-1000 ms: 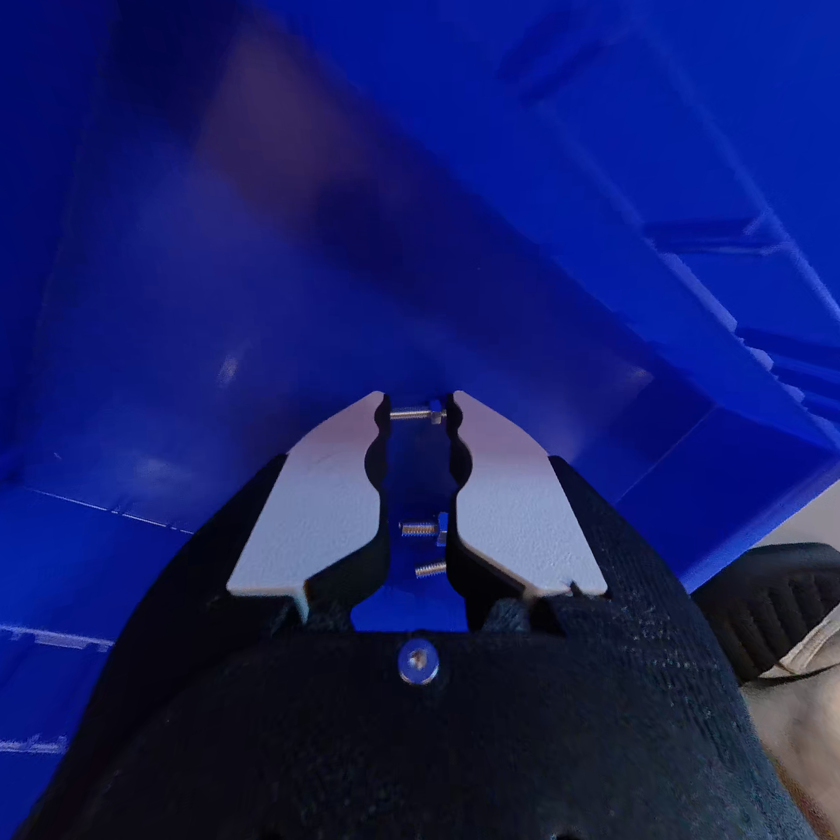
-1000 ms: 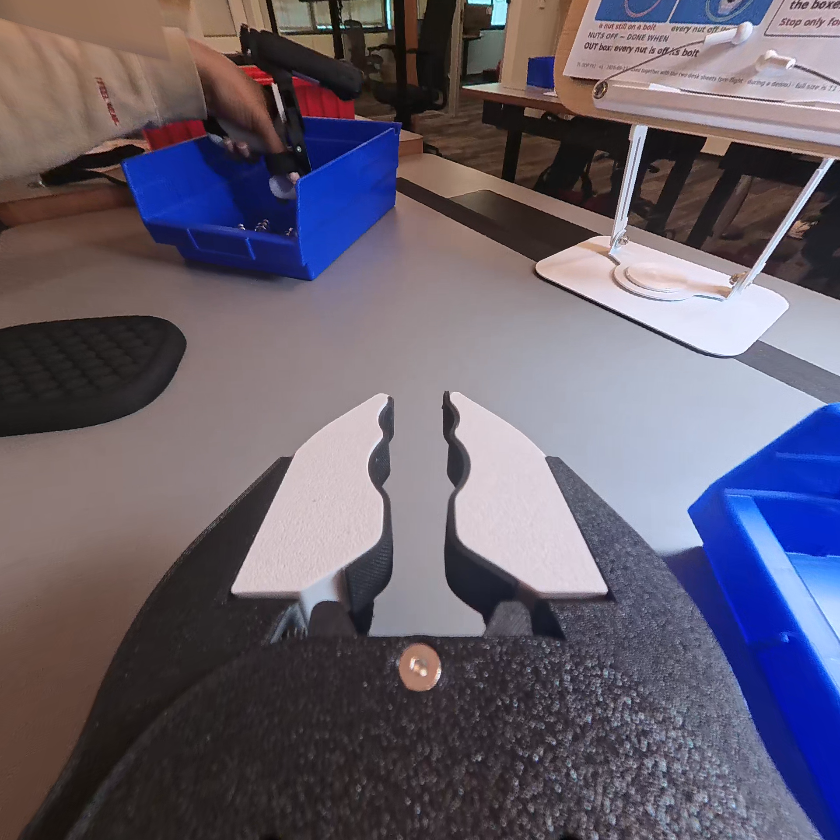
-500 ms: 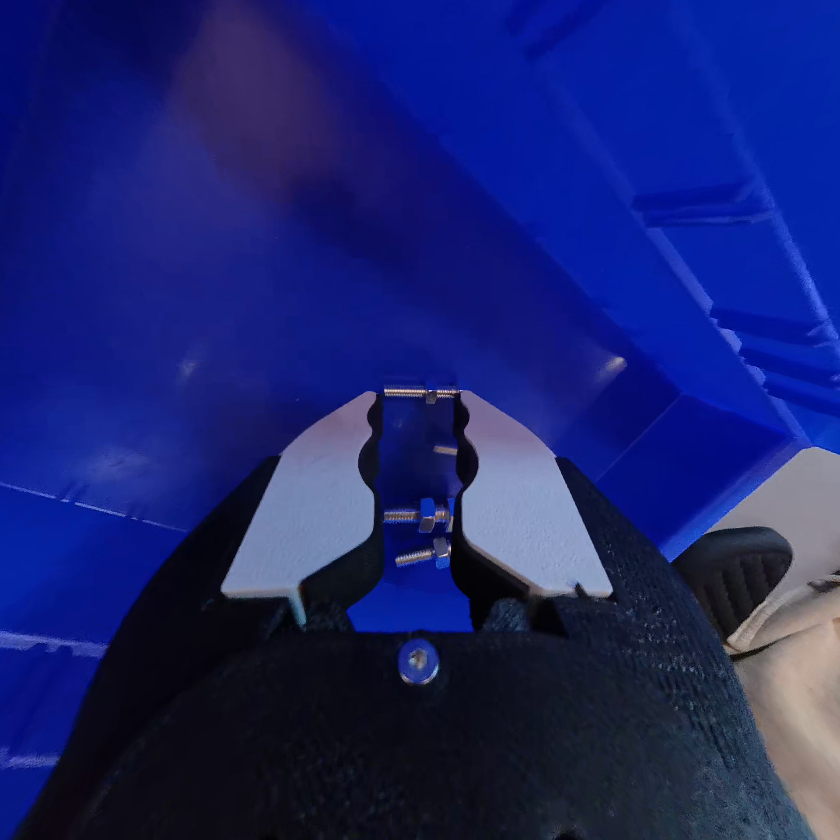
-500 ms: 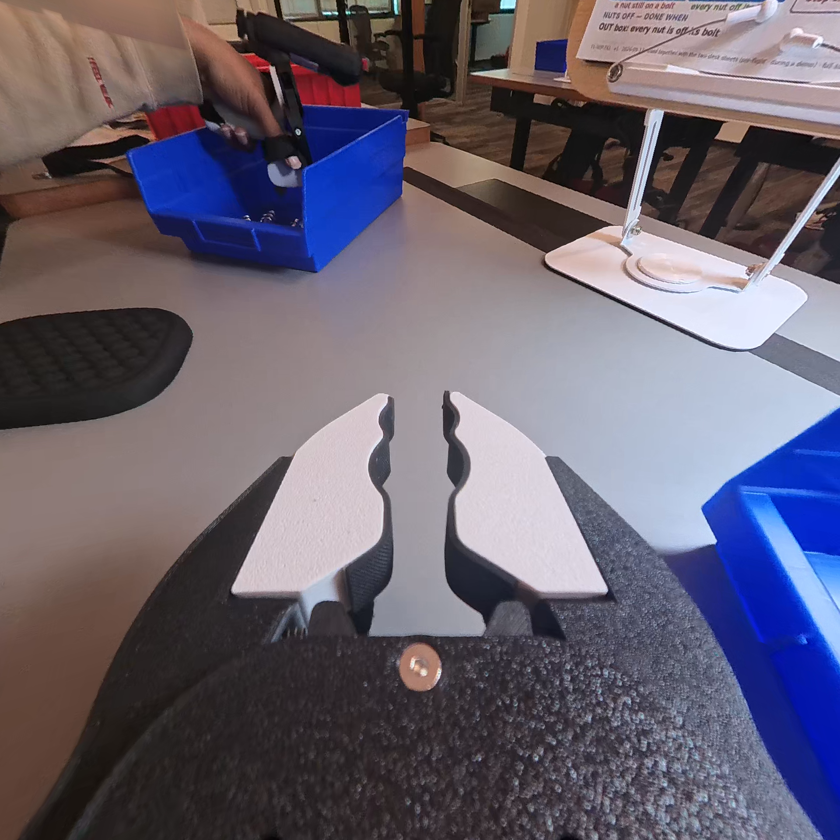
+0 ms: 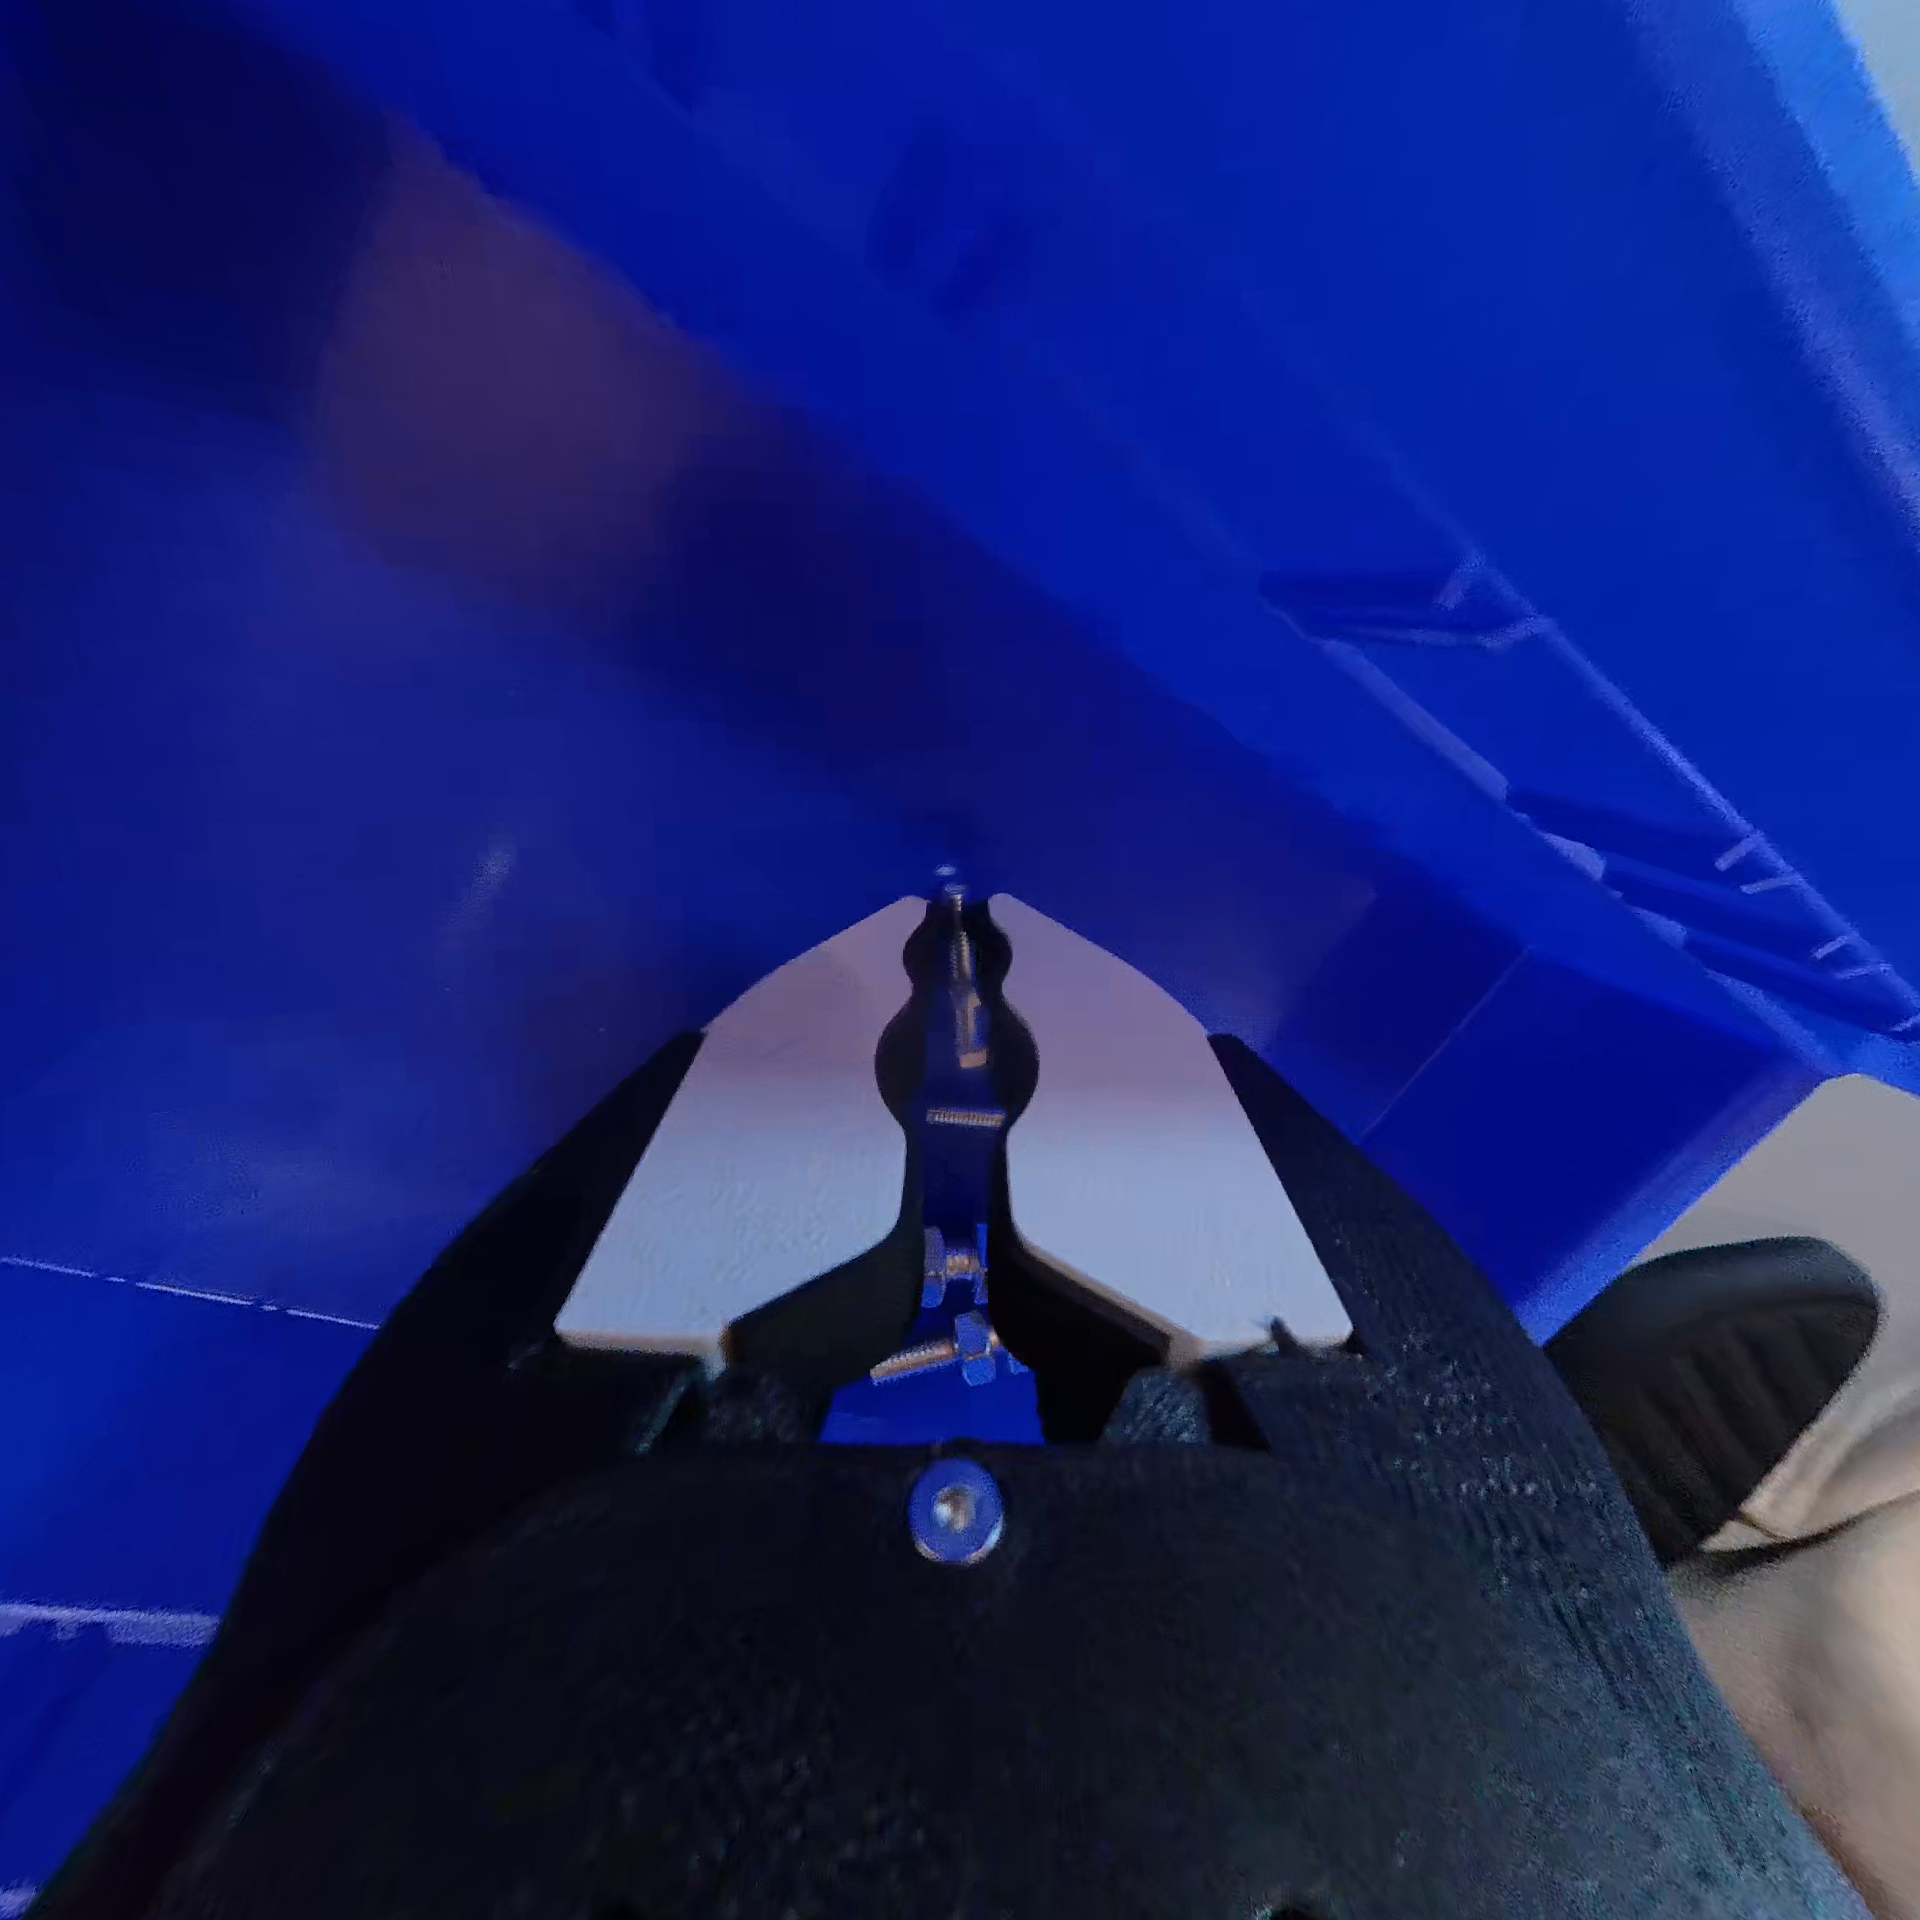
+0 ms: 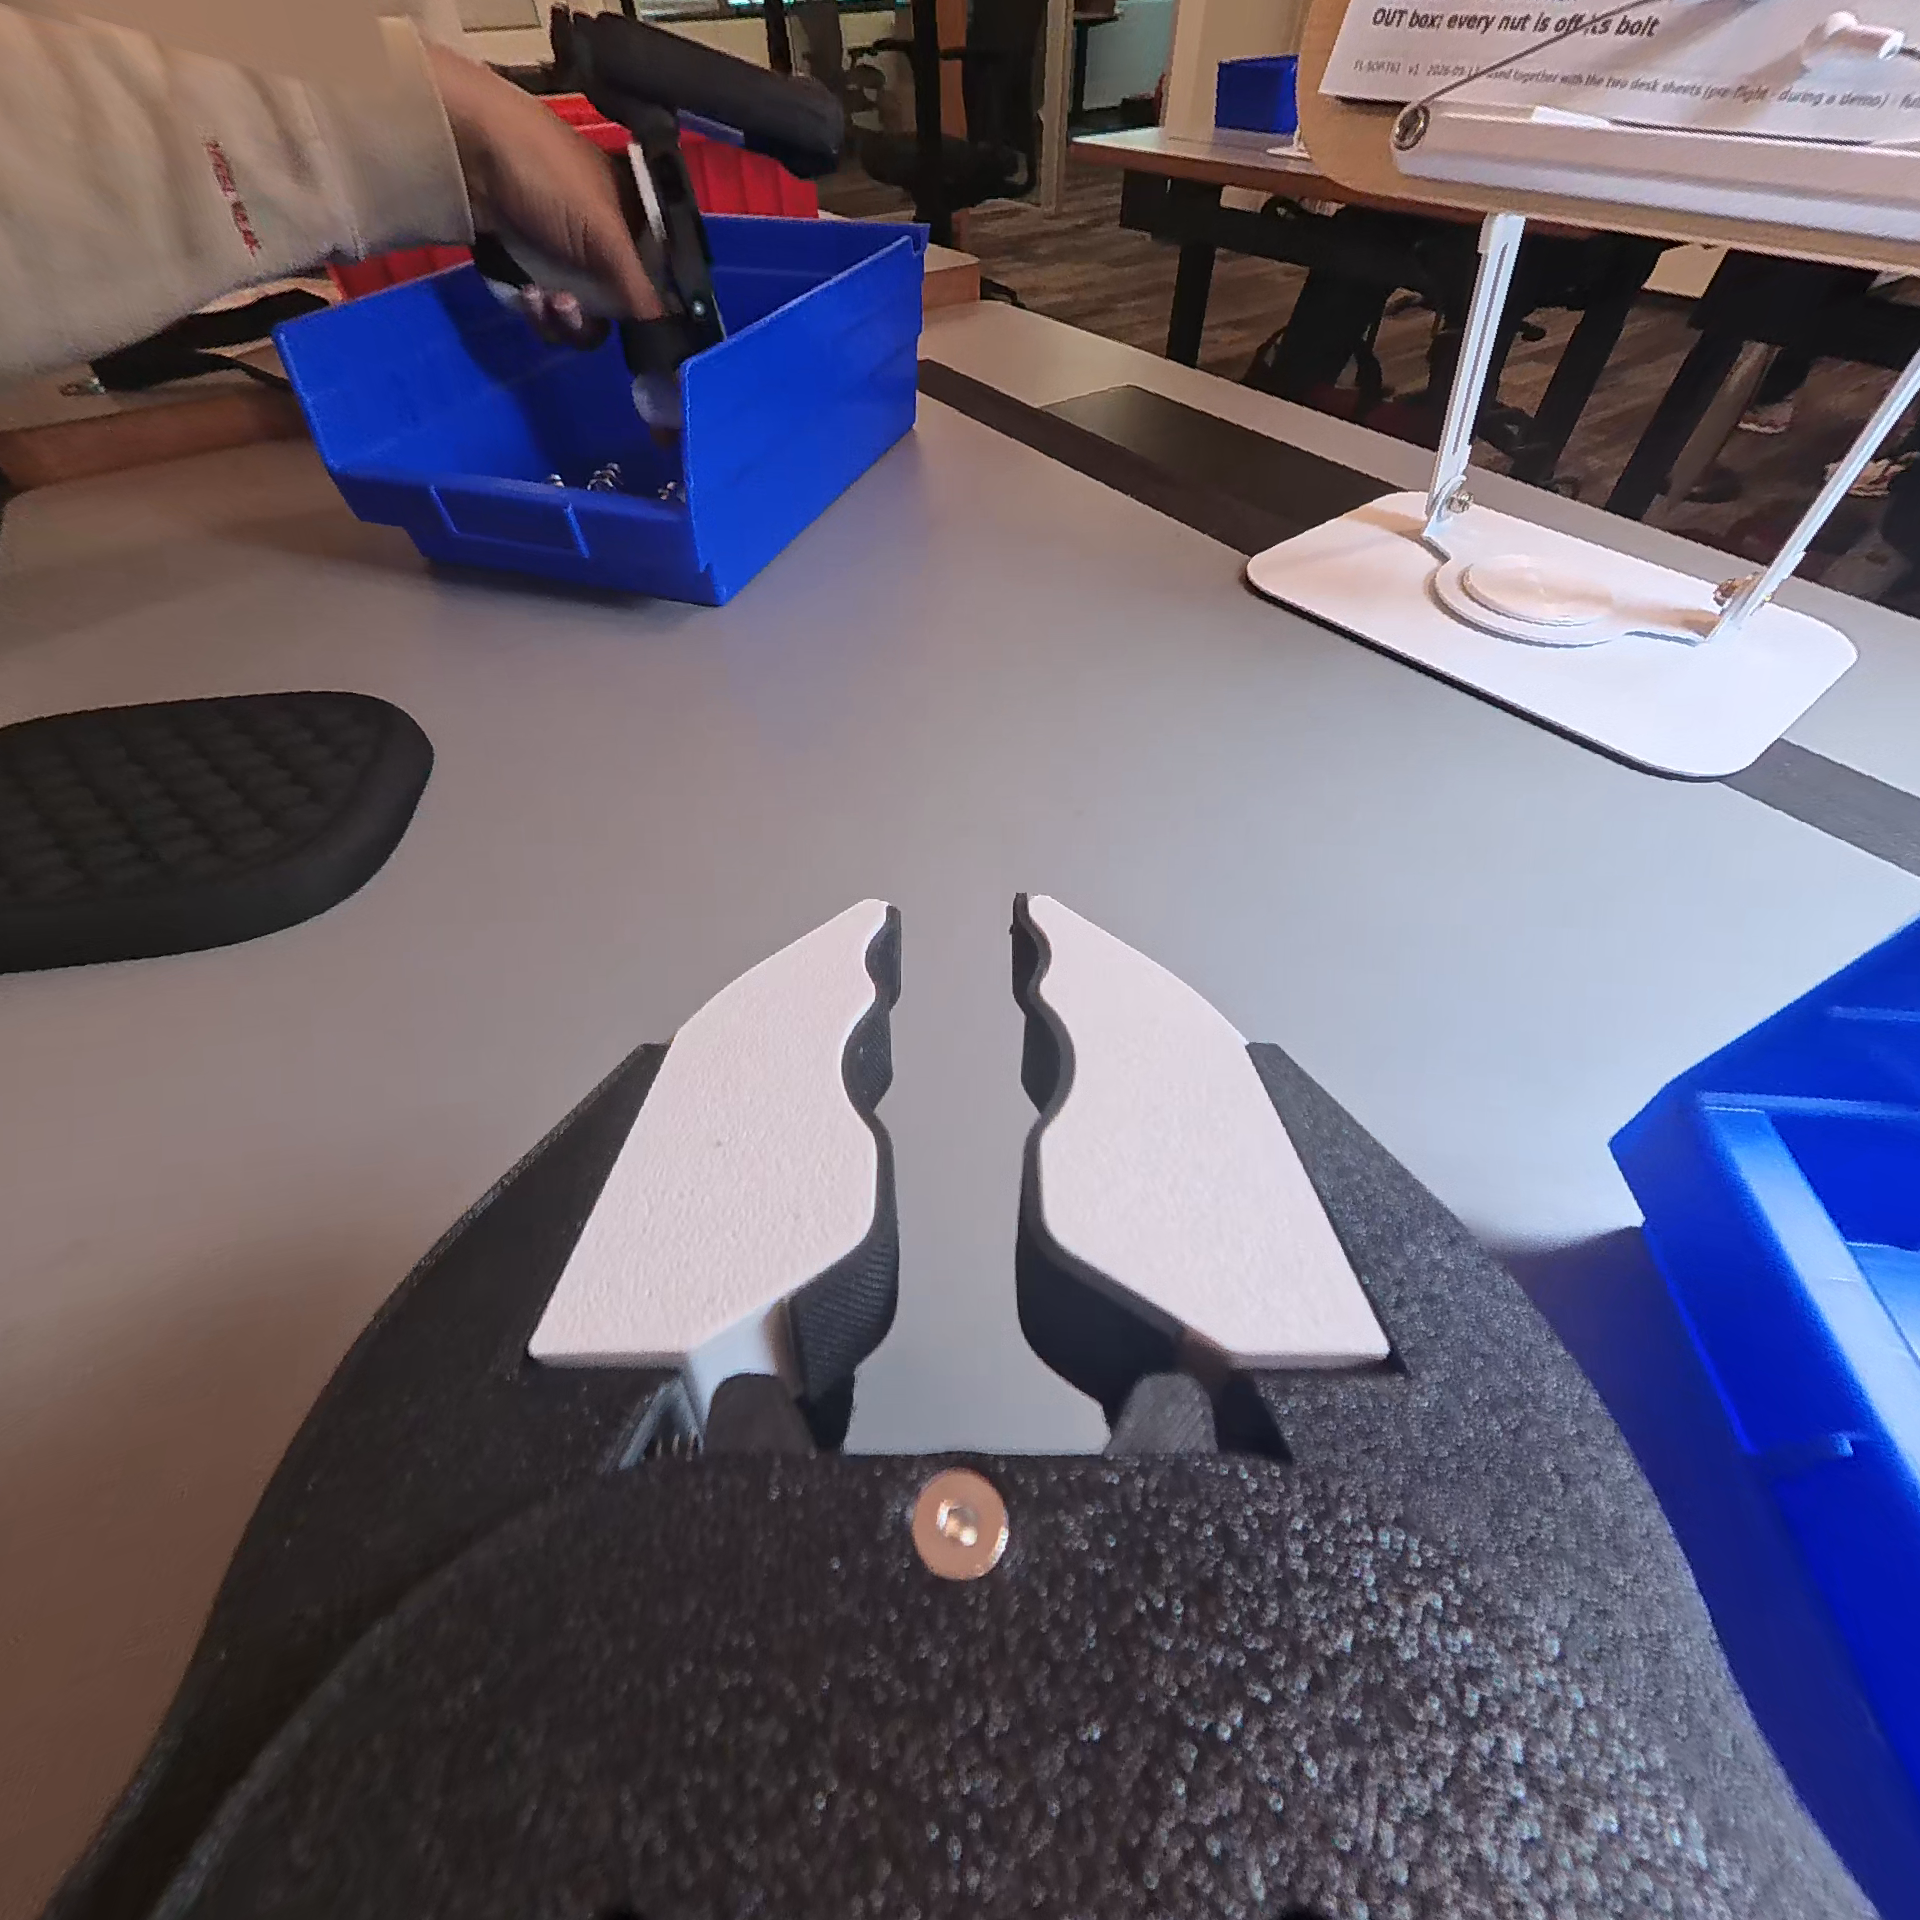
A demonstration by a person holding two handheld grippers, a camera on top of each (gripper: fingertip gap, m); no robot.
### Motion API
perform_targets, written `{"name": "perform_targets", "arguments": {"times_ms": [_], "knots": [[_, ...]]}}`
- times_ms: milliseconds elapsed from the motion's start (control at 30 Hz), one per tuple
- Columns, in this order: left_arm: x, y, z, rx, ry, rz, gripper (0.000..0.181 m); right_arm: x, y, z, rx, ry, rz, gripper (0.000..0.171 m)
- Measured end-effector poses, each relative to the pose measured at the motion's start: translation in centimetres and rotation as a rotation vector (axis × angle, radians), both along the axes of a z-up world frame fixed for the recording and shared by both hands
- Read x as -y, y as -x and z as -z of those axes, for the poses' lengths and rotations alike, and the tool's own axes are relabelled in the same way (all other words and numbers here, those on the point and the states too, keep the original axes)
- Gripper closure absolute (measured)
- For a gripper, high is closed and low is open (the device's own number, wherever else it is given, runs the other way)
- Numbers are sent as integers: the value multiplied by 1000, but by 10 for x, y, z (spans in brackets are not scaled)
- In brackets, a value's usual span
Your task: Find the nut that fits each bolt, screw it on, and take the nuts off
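My left gripper [image 5: 957, 906] reaches down into a blue bin [image 5: 623, 727] and is shut on a small silver bolt [image 5: 958, 961]. The bolt lies lengthwise between the fingertips, threaded end forward. Beneath the fingers, other bolts with nuts [image 5: 951, 1276] lie on the bin floor. In the right wrist view the same bin [image 6: 831, 343] stands at the far left with the left gripper [image 6: 657, 390] inside it and loose bolts [image 6: 608, 480] near its front wall. My right gripper [image 6: 956, 912] is open and empty above the grey table [image 6: 935, 748].
A black ribbed pad [image 6: 187, 821] lies on the table to the left. A white stand [image 6: 1558, 634] holding a sheet is at the far right. A second blue bin [image 6: 1808, 1226] sits close on the right. A red bin [image 6: 748, 182] stands behind the far blue one. The tips of one gripper are about 45 centimetres away from the tips of the other.
My left gripper's fingers have closed from wide apart onto a bolt, which turned from crosswise to lengthwise between the tips. My right gripper stayed open and drifted slightly.
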State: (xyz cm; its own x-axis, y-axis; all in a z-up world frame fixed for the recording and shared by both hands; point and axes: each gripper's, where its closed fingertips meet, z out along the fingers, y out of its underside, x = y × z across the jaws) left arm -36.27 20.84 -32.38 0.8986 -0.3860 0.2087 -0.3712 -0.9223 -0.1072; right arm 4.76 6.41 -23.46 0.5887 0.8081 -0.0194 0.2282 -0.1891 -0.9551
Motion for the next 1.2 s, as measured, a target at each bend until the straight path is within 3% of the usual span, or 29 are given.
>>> {"name": "perform_targets", "arguments": {"times_ms": [100,200,367,500,633,767,867,1000,1100,1200], "knots": [[1,2,-1,-79,-44,87,175,0,0,2,5,-1,3,151],[-5,-14,-22,-35,-170,146,175,0,1,3,-3,-2,-1,151],[-13,-60,-124,131,-624,228,175,1,4,0,-22,-39,-11,151],[27,-118,-206,361,-941,335,175,1,9,-5,-67,-63,-21,151],[94,-193,-242,664,-1097,463,176,0,24,-24,-110,-100,-62,148],[141,-265,-239,930,-1127,541,176,7,56,-56,-150,-141,-199,142],[153,-301,-228,1051,-1145,541,176,15,80,-70,-227,-120,-320,132],[158,-319,-204,1188,-1094,511,176,34,96,-55,-294,-73,-428,128],[166,-325,-177,1204,-1040,534,176,44,101,-41,-312,-32,-458,129],[174,-329,-172,1229,-1018,581,176,48,106,-37,-326,7,-475,129]]}}
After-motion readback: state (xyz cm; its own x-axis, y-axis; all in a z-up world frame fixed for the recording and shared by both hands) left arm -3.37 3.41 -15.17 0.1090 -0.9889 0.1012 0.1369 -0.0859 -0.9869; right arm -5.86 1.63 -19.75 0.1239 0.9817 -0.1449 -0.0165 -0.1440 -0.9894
